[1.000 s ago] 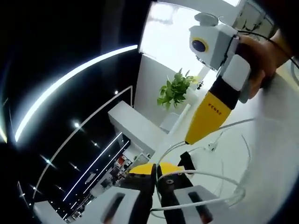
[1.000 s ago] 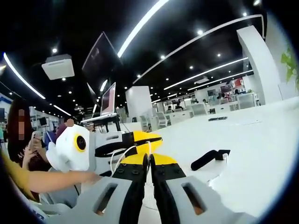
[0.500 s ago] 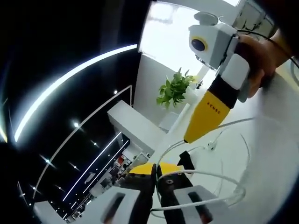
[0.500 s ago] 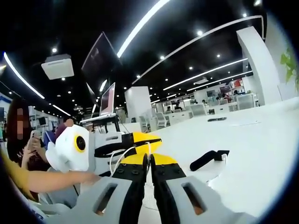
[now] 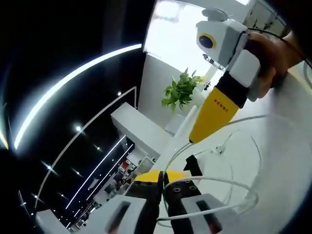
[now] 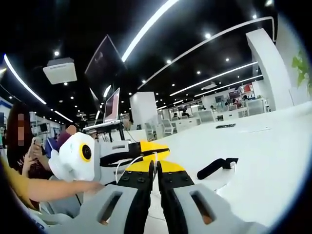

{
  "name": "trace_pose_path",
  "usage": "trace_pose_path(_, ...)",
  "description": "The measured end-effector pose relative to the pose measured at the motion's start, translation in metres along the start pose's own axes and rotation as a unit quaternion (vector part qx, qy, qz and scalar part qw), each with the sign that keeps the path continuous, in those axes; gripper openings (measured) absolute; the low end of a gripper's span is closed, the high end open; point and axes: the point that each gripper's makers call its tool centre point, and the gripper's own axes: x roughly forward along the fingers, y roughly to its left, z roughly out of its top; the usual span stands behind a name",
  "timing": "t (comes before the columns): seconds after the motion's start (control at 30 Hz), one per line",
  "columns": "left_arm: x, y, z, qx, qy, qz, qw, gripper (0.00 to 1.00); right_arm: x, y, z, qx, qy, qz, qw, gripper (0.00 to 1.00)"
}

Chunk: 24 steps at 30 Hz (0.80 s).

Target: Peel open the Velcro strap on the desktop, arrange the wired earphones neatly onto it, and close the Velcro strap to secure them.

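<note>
In the left gripper view my left gripper (image 5: 161, 176) is shut at the bottom, and the white earphone cable (image 5: 229, 184) loops out from its jaws over the white desk (image 5: 287, 161). The black Velcro strap (image 5: 192, 165) lies just beyond, with an earbud (image 5: 222, 148) nearby. My right gripper (image 5: 191, 140) comes down from the upper right, its yellow tips together on the cable. In the right gripper view my right gripper (image 6: 156, 166) is shut with the thin cable (image 6: 155, 157) rising between its tips. The left gripper (image 6: 165, 147) reaches in from the left. The strap (image 6: 217, 167) lies flat to the right.
A hand (image 5: 273, 53) holds the right gripper. A green plant (image 5: 181, 90) stands at the desk's far end. In the right gripper view a person (image 6: 22, 141) sits at the left and an arm (image 6: 53, 187) stretches along the desk. White desk surface (image 6: 273, 146) spreads to the right.
The right gripper has drifted slightly up and left in the left gripper view. In the right gripper view the left gripper has edged a little right. Both stay shut on the cable.
</note>
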Motion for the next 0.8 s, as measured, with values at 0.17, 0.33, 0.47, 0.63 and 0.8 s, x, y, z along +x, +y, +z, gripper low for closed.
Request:
trace_pose_path(0.17,0.0004,-0.0010,-0.0013,0.002,0.004,-0.002,1.0000,0.06,0.0000,0.0000,-0.0015,-0.006,0.004,-0.002,1.0000,0.06)
trace_pose_path(0.33,-0.0001,-0.0008,-0.0016,-0.001,0.005,-0.001,1.0000,0.06,-0.0003,-0.0022,-0.0011,-0.005,0.002,-0.006,1.0000,0.06)
trace_pose_path(0.47,-0.0002,0.0010,-0.0026,-0.007,0.006,0.001,1.0000,0.05,-0.0005,-0.0023,-0.0012,-0.008,0.002,-0.007,0.9999,0.05)
trace_pose_path(0.63,-0.0003,0.0031,-0.0067,-0.021,0.014,0.004,0.9997,0.05,-0.0016,-0.0029,0.0006,-0.005,-0.003,-0.008,1.0000,0.05)
trace_pose_path(0.8,0.0003,0.0017,-0.0080,-0.020,0.017,0.001,0.9997,0.05,-0.0017,-0.0036,0.0015,-0.003,-0.006,-0.008,0.9999,0.06)
